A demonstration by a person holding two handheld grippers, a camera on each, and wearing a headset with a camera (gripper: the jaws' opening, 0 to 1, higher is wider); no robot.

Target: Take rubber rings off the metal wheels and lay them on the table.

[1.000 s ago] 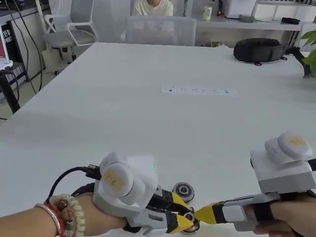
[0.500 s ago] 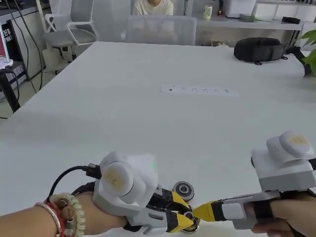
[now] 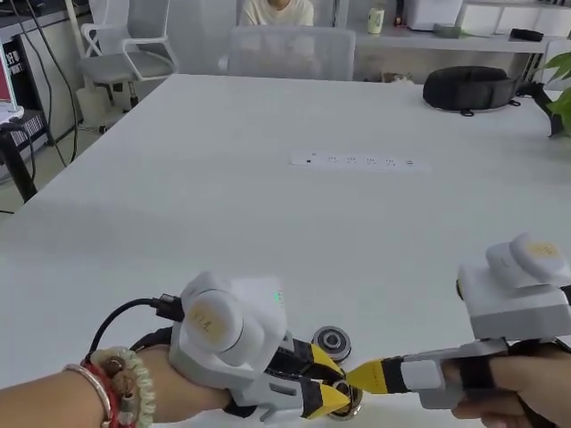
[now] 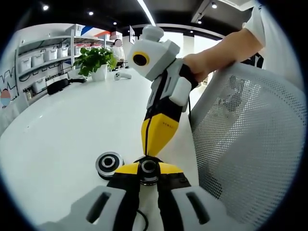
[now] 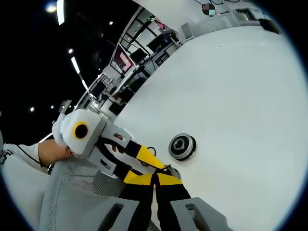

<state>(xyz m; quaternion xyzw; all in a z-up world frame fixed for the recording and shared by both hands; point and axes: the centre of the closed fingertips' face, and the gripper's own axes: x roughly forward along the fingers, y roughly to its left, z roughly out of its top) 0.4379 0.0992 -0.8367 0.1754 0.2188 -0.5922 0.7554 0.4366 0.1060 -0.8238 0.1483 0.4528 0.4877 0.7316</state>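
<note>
A small metal wheel with a dark rubber ring sits clamped between the yellow tips of my left gripper, low at the table's near edge. My right gripper comes in from the right with its jaws pressed together, and its tips pinch the rim of that wheel. In the left gripper view the right gripper meets the wheel from above. A second metal wheel with its black ring lies flat on the white table just beyond both grippers.
The white table stretches far ahead, with a flush power strip in its middle. A black bag lies at the far right and a plant at the right edge. Chairs and a seated person are beyond the far edge.
The right gripper's body has drifted slightly right and down while its tips stay at the held wheel. The left gripper and the loose wheel have hardly moved.
</note>
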